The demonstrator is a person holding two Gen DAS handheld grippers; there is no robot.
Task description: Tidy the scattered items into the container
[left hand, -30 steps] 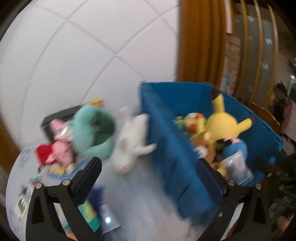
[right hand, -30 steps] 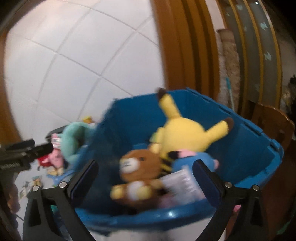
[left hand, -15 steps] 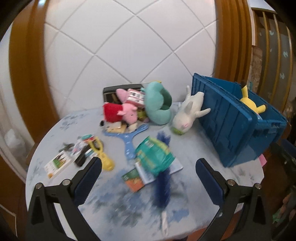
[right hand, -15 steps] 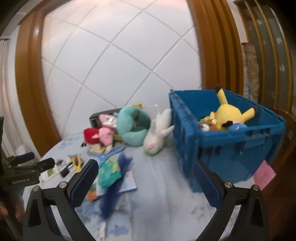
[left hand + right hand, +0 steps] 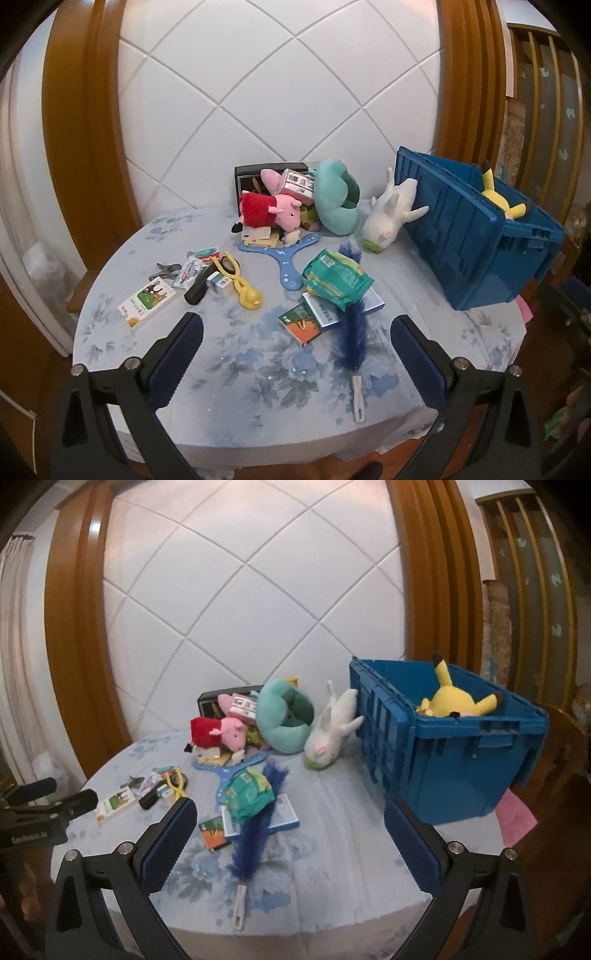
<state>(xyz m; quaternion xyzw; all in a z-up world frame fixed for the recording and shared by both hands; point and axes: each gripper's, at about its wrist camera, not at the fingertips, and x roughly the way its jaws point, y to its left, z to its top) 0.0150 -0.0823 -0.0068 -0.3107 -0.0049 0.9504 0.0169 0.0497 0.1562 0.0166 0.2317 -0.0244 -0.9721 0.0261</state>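
Note:
A blue crate (image 5: 476,236) (image 5: 450,760) stands on the right of the round table and holds a yellow plush (image 5: 456,701). A white rabbit plush (image 5: 388,218) (image 5: 328,734) leans on its left wall. A teal neck pillow (image 5: 338,199), a pink pig plush (image 5: 269,210), a blue boomerang (image 5: 284,262), a green packet (image 5: 336,278) and a blue feather duster (image 5: 354,332) (image 5: 255,830) lie scattered. My left gripper (image 5: 295,350) and right gripper (image 5: 290,834) are both open and empty, held back above the table's near edge.
Small items lie at the left: a card box (image 5: 146,301), a yellow slingshot toy (image 5: 240,282), a black marker (image 5: 197,290). Booklets (image 5: 321,317) lie under the packet. A white tiled wall with wooden frames stands behind. The left gripper shows in the right wrist view (image 5: 40,812).
Both grippers have pulled back from the crate to the table's near edge. The view widened from the crate's inside to the whole table.

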